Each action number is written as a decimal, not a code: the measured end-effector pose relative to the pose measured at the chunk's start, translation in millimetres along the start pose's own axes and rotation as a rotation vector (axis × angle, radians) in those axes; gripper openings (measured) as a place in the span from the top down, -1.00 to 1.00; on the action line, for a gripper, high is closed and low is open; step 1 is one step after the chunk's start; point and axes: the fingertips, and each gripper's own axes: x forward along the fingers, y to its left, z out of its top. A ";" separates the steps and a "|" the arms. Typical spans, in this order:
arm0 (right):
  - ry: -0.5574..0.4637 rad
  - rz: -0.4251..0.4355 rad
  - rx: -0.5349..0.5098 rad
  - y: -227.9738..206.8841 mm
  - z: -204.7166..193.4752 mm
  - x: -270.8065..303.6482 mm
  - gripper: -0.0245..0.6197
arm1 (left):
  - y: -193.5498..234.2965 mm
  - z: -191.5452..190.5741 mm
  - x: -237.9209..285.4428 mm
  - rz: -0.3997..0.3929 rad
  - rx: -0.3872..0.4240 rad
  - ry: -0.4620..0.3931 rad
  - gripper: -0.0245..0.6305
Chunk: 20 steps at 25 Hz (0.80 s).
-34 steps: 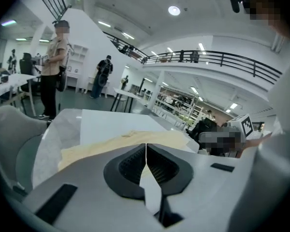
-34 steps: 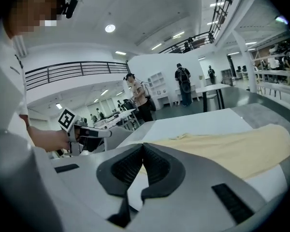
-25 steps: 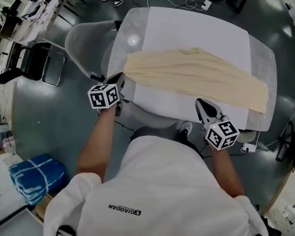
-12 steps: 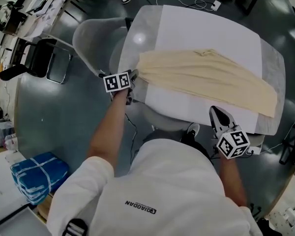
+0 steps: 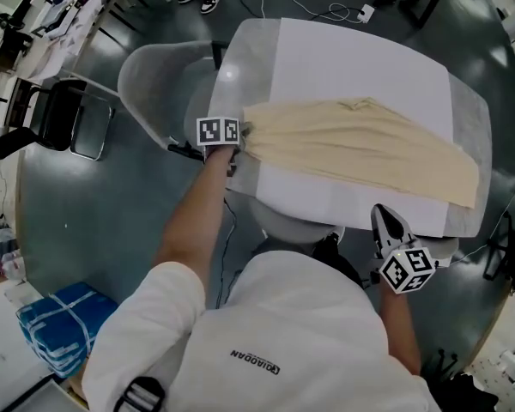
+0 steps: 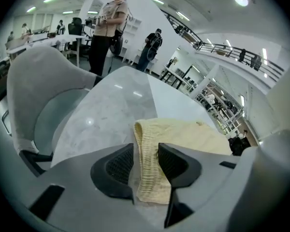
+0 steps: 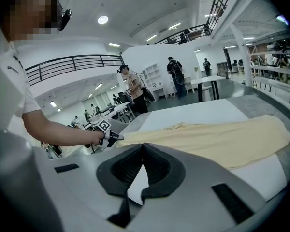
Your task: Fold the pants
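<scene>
White table [image 5: 360, 50] filled the head view's middle, with the pants [image 5: 360, 140] stretched across it. My left gripper [image 6: 146, 164] had its jaws apart around their left end. My right gripper [image 5: 384, 220], at lower right, was closed and empty. A shallow bite risked catching only one layer.

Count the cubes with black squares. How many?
2 cubes. One rides the left gripper at the pants' left end; the other rides the right gripper near the table's front edge. None seem hidden.

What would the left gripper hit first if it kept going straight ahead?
The left gripper would first meet the pants: their ribbed end lies between its open jaws, with the table probably just beneath.
</scene>
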 end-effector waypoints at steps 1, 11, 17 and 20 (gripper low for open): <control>-0.002 -0.004 0.001 1.4 0.8 1.6 0.86 | -0.8 -1.7 3.8 -0.009 -0.011 0.009 0.39; 0.008 -0.022 0.017 4.7 -8.0 7.0 0.86 | -6.1 -13.7 17.8 0.189 0.207 0.099 0.41; 0.010 -0.036 0.018 0.4 -11.7 -1.4 0.86 | -8.0 -10.9 21.3 0.225 0.233 0.113 0.51; 0.005 -0.053 0.019 -3.9 -13.6 -11.3 0.86 | -9.0 -7.4 19.3 0.211 0.228 0.083 0.61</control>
